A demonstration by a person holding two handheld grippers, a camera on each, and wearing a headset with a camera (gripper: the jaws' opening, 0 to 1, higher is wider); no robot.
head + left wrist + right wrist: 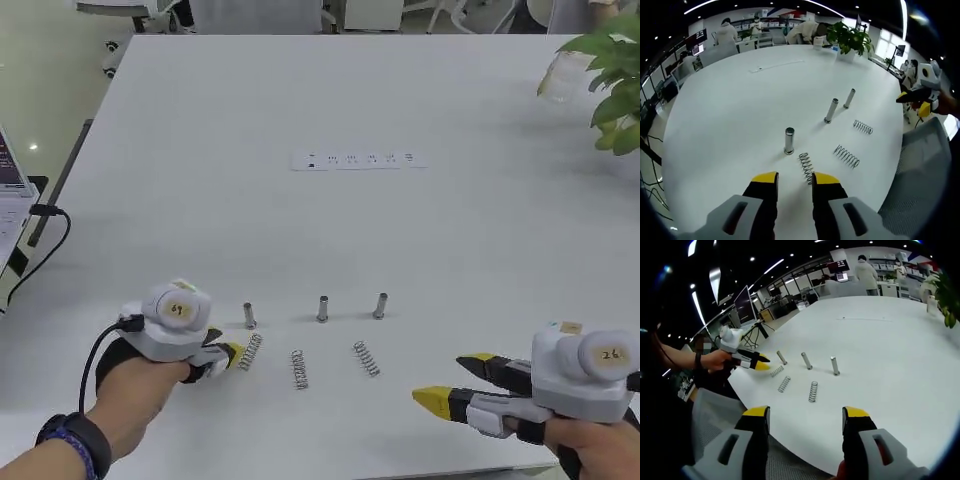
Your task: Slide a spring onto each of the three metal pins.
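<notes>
White table (420,110), one spring (805,165) partly between jaws of left gripper (795,176)

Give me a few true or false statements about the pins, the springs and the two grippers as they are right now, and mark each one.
1. The left pin, middle pin and right pin all stand upright with no spring on them. True.
2. The left gripper holds the left spring up off the table. False: that spring lies on the table, its near end between the open jaws.
3. The right gripper has its jaws open and holds nothing. True.
4. Only two springs are on the table. False: there are three; the middle spring and right spring also lie in front of the pins.
</notes>
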